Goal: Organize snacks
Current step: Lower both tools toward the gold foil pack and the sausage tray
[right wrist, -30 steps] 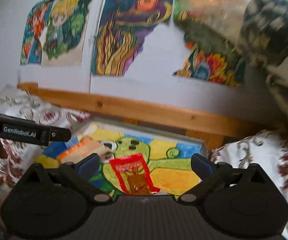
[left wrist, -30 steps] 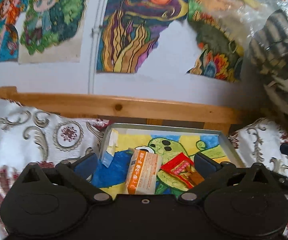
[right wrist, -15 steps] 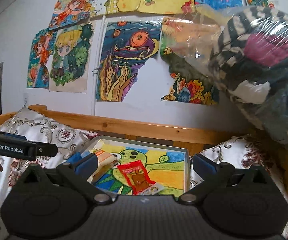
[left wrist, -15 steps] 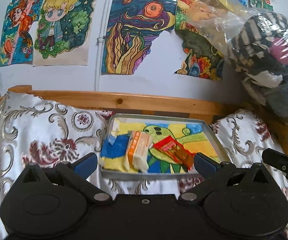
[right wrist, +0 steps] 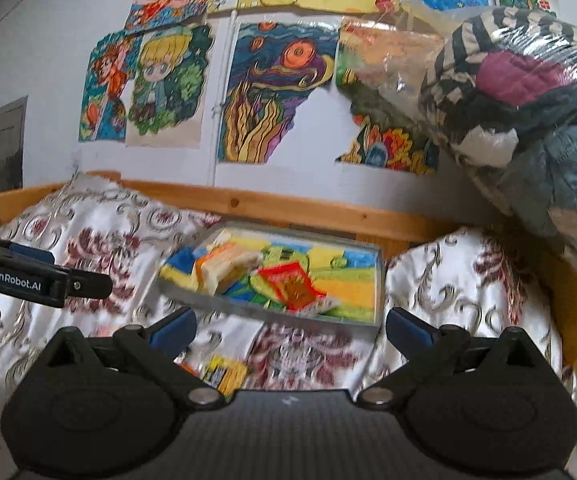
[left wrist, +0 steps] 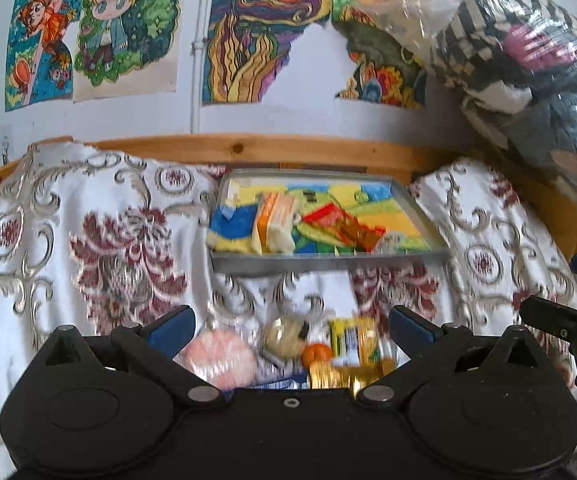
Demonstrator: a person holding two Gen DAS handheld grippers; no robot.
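Note:
A grey tray (left wrist: pixel 328 261) with a colourful drawing inside lies on the patterned cloth; it holds an orange-and-white snack pack (left wrist: pixel 273 222) and a red snack packet (left wrist: pixel 340 224). The tray (right wrist: pixel 272 314), orange pack (right wrist: pixel 224 266) and red packet (right wrist: pixel 292 284) also show in the right wrist view. My left gripper (left wrist: pixel 290 326) is open and empty, above loose snacks: a pink round pack (left wrist: pixel 218 356), a pale wrapped one (left wrist: pixel 284 336), a yellow packet (left wrist: pixel 354 338) and an orange sweet (left wrist: pixel 317 354). My right gripper (right wrist: pixel 290 328) is open and empty, well back from the tray.
White and maroon patterned cloth (left wrist: pixel 88 240) covers the surface. A wooden rail (left wrist: pixel 288 152) runs behind the tray under a wall of drawings. A big plastic bag of clothes (left wrist: pixel 528 80) hangs at the right. The other gripper's body (right wrist: pixel 28 280) shows at the left.
Both grippers have pulled back from the tray, which now looks smaller and farther. Loose snacks on the cloth have come into view between the left fingers. Both stay open.

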